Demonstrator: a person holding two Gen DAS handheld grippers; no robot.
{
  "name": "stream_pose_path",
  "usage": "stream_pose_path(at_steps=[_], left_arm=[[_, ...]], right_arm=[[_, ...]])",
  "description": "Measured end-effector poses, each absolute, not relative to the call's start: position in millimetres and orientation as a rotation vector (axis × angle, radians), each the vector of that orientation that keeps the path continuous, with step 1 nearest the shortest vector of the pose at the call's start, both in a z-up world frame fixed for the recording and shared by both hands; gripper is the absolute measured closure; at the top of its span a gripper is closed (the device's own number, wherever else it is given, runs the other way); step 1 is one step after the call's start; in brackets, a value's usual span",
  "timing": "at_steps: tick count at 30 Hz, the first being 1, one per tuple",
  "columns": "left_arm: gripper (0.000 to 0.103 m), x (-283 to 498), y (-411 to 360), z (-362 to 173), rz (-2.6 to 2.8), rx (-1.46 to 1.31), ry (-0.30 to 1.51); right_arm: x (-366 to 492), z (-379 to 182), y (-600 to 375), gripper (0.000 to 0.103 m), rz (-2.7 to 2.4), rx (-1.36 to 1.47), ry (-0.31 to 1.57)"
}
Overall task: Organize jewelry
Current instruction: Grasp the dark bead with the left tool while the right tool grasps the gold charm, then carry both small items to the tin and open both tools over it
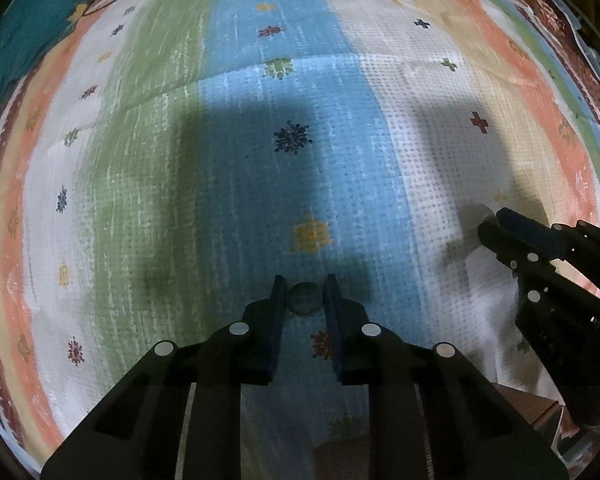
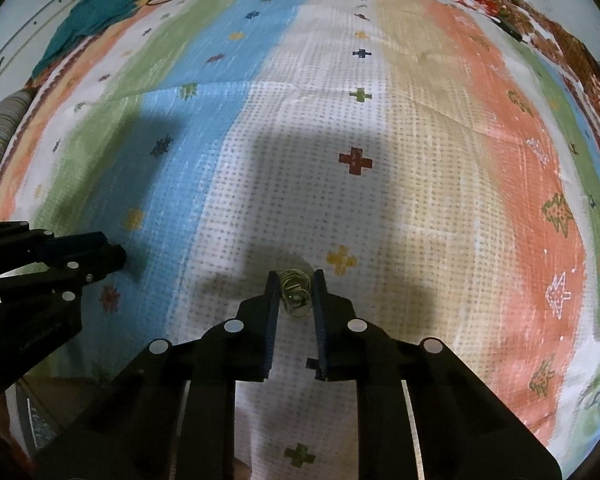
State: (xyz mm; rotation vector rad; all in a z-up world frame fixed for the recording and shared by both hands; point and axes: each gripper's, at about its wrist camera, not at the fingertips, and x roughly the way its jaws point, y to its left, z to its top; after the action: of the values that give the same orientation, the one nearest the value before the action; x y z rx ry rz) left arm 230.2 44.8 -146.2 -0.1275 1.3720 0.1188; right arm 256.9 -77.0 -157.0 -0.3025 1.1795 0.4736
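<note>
Left gripper (image 1: 305, 298) is clamped on a dark round disc (image 1: 305, 303); right gripper (image 2: 297, 292) is clamped on a gold ring (image 2: 296, 290), both mid-bedspread (image 2: 420, 184).

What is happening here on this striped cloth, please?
A person holds two grippers over a striped cloth and is sorting jewelry. The left gripper is closed around a small dark round piece lying on the blue stripe. The right gripper is closed around a small gold-coloured piece on the white stripe. Both point steeply down at the cloth, and neither piece looks lifted yet. What kind of jewelry each piece is I cannot tell.
</note>
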Motion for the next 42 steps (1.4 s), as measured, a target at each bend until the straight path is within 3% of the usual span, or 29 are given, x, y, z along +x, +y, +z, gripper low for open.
stream_pose_path(at_steps=[42], left_arm=[[0.084, 163, 14, -42, 0.024, -0.110, 1.113]], right_arm=[[189, -69, -108, 0.086, 0.500, -0.245, 0.970]])
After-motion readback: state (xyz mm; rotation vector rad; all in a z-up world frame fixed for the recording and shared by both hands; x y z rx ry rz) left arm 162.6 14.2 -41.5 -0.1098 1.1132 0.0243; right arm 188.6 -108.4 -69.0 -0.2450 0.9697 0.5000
